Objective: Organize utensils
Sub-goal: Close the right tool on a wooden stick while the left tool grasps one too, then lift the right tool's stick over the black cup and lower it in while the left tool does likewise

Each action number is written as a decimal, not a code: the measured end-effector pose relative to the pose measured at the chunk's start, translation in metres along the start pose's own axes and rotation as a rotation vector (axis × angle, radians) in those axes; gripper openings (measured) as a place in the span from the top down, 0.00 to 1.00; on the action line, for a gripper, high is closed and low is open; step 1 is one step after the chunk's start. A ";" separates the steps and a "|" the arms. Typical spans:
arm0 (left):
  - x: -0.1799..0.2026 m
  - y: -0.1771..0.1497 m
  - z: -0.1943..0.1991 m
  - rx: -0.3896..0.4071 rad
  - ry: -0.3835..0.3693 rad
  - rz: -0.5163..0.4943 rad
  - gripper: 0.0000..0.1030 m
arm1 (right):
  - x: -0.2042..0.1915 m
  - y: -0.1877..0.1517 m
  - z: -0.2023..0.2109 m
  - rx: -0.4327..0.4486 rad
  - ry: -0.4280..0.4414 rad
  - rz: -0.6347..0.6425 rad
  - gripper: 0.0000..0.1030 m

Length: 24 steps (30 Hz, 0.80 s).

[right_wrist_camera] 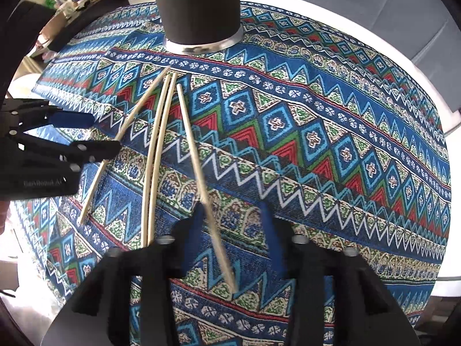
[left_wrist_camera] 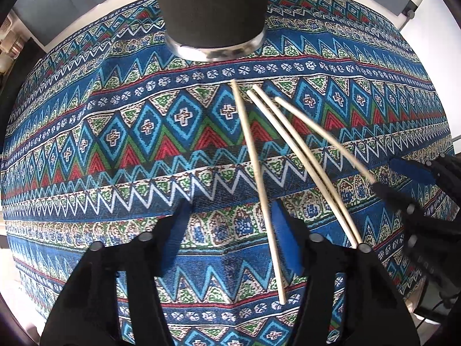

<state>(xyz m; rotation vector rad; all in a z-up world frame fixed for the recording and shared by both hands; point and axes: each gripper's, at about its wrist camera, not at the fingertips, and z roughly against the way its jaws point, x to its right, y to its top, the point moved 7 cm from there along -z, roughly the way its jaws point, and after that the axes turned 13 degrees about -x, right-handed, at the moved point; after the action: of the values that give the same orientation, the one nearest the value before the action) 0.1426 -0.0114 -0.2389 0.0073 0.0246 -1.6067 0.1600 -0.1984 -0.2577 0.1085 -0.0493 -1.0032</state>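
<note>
Left tongs (left_wrist_camera: 230,222): apart, one stick running between them, not pinched
Right tongs (right_wrist_camera: 233,222): apart too, blurry stick between the fingers
Chopsticks (left_wrist_camera: 253,155): four, fanned on the patterned cloth (left_wrist_camera: 115,144), tips toward 12 o'clock
Cup (left_wrist_camera: 213,14): dark, 12 o'clock, just past the tips

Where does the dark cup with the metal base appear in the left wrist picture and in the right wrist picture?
Left wrist view: the dark cup stands at top centre, beyond the chopsticks' far tips.
Right wrist view: the dark cup is at the top, slightly left of centre.
Shared landmark: the patterned tablecloth under it, with the four chopsticks fanning toward its metal base.
</note>
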 end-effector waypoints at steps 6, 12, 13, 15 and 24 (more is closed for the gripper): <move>-0.040 0.001 0.001 -0.032 -0.120 0.073 0.96 | 0.020 -0.002 0.002 -0.030 0.098 -0.067 0.96; -0.048 -0.003 0.002 -0.055 -0.137 0.072 0.95 | 0.039 -0.008 0.006 -0.042 0.127 -0.139 0.96; -0.051 -0.004 0.003 -0.058 -0.139 0.080 0.96 | 0.045 -0.010 0.009 -0.037 0.111 -0.141 0.96; -0.056 -0.010 0.006 -0.051 -0.142 0.090 0.95 | 0.056 -0.013 0.015 -0.029 0.120 -0.162 0.96; -0.088 -0.015 0.059 0.040 -0.131 0.101 0.95 | 0.094 0.005 0.064 0.091 0.127 -0.226 0.96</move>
<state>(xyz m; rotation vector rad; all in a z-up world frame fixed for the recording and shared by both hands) 0.1310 0.0756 -0.1777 -0.0648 -0.1076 -1.5040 0.2087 -0.2799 -0.1940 0.2658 0.0347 -1.2182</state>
